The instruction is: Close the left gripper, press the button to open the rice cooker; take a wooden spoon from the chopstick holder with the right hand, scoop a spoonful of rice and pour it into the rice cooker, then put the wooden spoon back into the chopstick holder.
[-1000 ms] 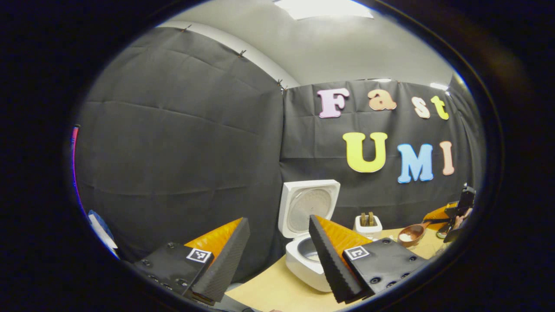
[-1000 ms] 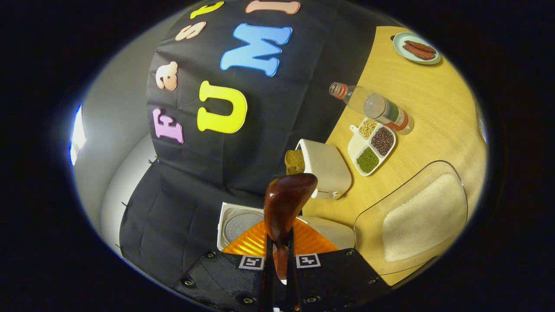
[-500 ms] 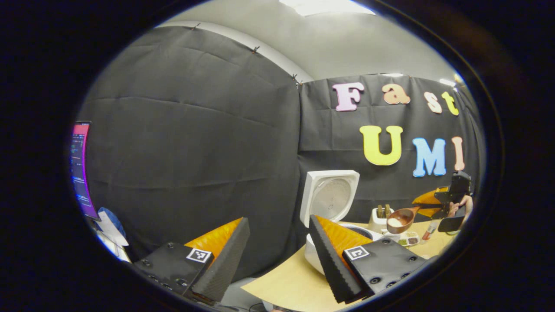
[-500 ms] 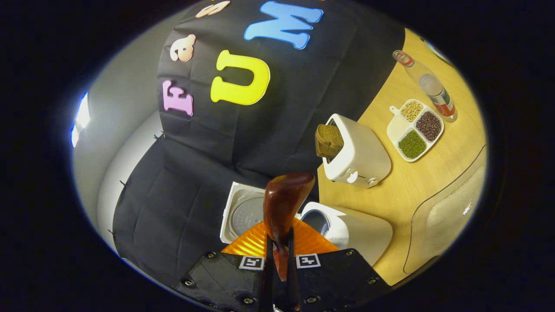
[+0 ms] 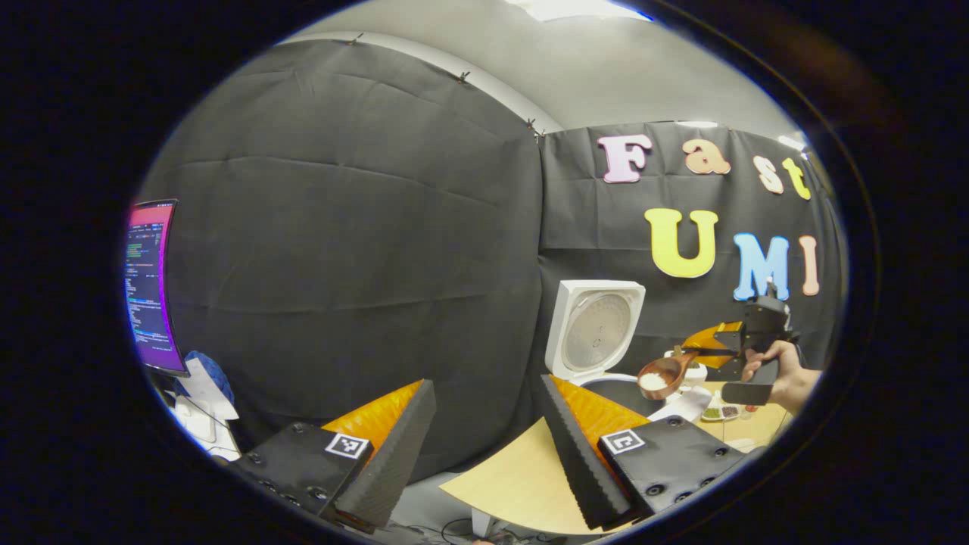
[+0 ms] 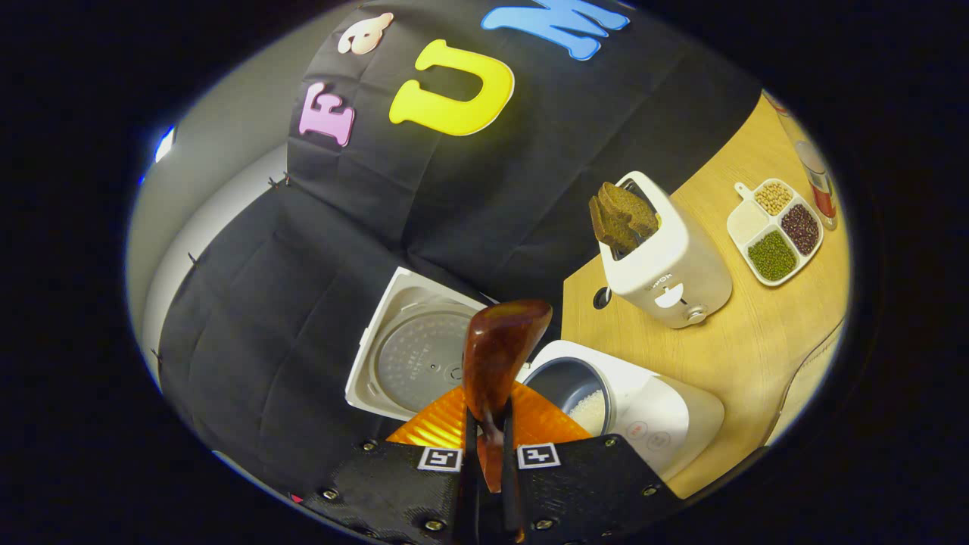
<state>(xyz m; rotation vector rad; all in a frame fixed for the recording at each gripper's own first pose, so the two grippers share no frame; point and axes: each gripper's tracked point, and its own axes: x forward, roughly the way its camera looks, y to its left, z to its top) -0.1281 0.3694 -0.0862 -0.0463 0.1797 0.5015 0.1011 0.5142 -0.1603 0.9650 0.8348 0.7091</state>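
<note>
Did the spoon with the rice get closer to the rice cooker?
Yes. In the left gripper view the wooden spoon now sits right beside the rice cooker, near its open lid; a second ago it was farther right, past the toaster.

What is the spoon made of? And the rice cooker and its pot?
The spoon looks like dark, glossy varnished wood: reddish-brown with shiny highlights. The rice cooker seems to be smooth matte white plastic. Its pot looks like dark grey coated metal, though the coating is a guess.
</note>
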